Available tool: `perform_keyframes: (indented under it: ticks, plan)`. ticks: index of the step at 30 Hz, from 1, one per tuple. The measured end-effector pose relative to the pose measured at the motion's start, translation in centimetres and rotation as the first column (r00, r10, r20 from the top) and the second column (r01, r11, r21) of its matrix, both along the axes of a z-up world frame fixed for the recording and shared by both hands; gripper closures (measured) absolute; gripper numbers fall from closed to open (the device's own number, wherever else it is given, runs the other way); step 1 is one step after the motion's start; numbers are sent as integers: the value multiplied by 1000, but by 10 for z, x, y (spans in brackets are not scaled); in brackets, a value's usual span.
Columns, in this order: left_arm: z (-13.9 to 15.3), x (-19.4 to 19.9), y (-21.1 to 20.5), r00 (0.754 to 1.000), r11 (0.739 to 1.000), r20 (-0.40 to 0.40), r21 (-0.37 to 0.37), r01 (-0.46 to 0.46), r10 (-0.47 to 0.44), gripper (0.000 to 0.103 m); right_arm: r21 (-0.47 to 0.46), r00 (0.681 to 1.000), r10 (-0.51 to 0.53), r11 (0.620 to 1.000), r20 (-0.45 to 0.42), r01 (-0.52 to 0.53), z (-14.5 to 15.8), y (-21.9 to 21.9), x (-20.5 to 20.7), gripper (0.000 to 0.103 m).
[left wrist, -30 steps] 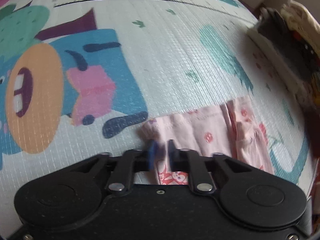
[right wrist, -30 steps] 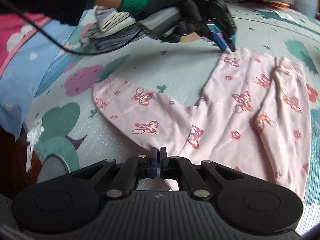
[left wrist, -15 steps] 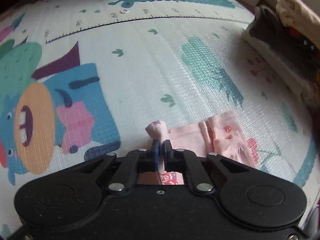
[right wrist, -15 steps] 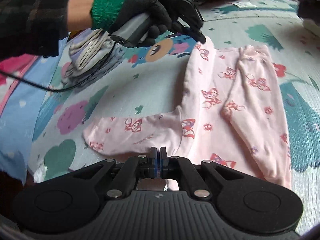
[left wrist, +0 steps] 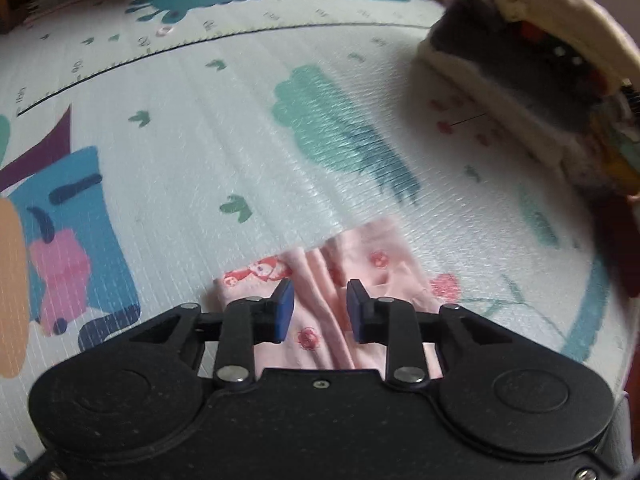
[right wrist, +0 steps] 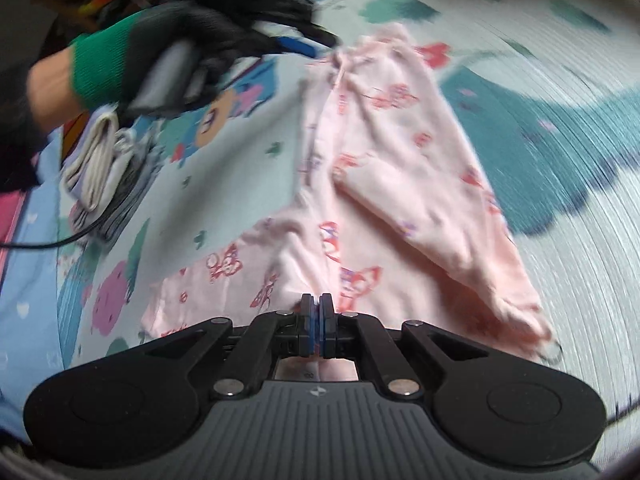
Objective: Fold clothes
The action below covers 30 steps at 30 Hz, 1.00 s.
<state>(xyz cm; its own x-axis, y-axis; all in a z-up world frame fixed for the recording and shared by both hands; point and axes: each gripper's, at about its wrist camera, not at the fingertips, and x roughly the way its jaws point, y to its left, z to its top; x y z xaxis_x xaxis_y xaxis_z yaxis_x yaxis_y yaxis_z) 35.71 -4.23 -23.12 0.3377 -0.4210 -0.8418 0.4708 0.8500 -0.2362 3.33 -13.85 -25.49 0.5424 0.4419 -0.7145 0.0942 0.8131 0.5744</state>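
A pink garment with red butterfly print lies spread on the play mat. My right gripper is shut on its near edge, and pink cloth shows behind the pads. At the far end a gloved hand holds my left gripper by the garment's tip. In the left wrist view the left gripper is opening, its blue pads apart. The garment's end lies flat on the mat between them, and neither pad presses on it.
A pile of folded clothes stands at the mat's right edge in the left wrist view. A second folded stack and a black cable lie left of the garment, beside a blue blanket.
The left gripper's jaws, shut on the garment's end before, now stand apart with the cloth lying on the mat. The right gripper has rolled and shifted, and the garment has swung with it.
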Motion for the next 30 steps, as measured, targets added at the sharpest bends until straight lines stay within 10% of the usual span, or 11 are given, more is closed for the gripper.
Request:
perform_keyframes:
  ticks: [14,17,30]
  plan:
    - [-7,-64,3,938,939,-51,20,344,-343,76,0,993,-97,995,-63,97,-8,-4,-9,93]
    - [2,-75,34,924,924,-60,42,381,-379,56,-90,998,-44,995,-43,40,1,6,-7,93]
    - [-28,-160,204,919,915,-252,189,355,-305,54,-219,997,65,973,-30,-70,8,28,-6,81]
